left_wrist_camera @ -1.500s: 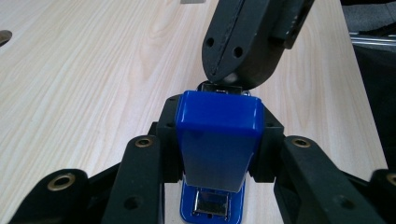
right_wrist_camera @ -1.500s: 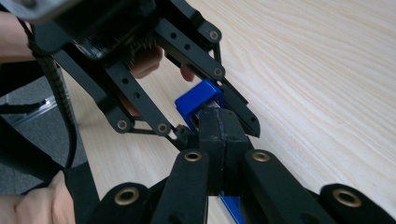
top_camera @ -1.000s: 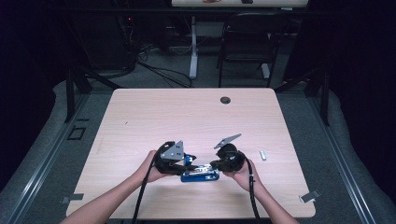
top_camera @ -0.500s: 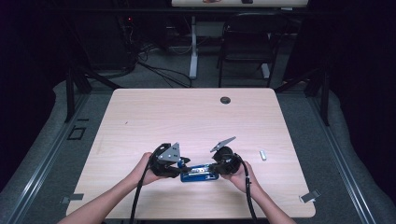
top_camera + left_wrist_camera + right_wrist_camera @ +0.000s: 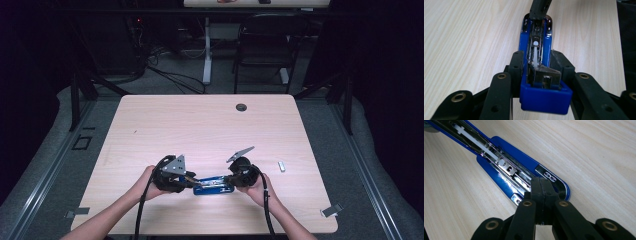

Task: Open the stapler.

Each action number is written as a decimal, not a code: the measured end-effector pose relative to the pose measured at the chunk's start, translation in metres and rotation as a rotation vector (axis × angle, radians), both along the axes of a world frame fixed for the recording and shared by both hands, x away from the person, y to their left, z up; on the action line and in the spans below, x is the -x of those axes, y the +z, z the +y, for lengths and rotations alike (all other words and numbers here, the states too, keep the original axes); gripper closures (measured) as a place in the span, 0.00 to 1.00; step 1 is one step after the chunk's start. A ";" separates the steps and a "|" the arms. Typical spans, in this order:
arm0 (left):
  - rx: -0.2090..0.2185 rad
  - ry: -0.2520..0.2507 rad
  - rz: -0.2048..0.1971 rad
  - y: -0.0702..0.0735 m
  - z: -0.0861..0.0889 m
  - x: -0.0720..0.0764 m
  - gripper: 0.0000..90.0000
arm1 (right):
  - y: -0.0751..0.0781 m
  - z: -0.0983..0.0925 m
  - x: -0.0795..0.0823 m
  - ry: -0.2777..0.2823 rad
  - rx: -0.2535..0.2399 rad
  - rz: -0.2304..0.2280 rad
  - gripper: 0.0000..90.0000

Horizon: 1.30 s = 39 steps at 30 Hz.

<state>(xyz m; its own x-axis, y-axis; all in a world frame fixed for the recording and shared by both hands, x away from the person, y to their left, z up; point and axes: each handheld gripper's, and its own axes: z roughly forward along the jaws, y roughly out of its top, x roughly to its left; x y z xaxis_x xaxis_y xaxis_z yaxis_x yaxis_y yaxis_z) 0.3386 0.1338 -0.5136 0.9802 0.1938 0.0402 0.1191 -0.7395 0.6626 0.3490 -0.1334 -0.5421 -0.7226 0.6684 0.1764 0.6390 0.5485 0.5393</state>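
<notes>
Blue stapler (image 5: 214,185) laid flat on wooden table (image 5: 200,125), near front edge, top swung open, metal staple track seen. Stapler's back end pinched from both sides by left gripper (image 5: 540,75). Right gripper (image 5: 541,187) jaws pressed together, tips set on stapler's front end. Small white thing (image 5: 281,166) lies right of stapler.

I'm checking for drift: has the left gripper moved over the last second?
Yes. The left gripper has shifted a little left and toward the near edge, away from the table's hole.
</notes>
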 end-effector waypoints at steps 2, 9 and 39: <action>0.003 0.008 0.011 -0.003 0.003 0.000 0.73 | 0.000 0.000 0.000 -0.002 -0.003 0.000 1.00; -0.052 0.001 0.028 -0.016 0.012 -0.002 0.72 | 0.000 0.000 0.000 -0.004 -0.003 0.001 1.00; -0.052 -0.018 0.098 -0.046 0.024 -0.014 0.73 | -0.002 -0.001 -0.002 -0.035 -0.017 0.014 1.00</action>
<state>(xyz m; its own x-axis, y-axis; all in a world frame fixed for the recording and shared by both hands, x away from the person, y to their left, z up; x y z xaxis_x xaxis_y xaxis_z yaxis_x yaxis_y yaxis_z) 0.3525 0.1579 -0.5592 0.9832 0.1767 -0.0462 0.1679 -0.7751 0.6092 0.3510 -0.1339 -0.5440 -0.6959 0.6904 0.1978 0.6655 0.5165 0.5389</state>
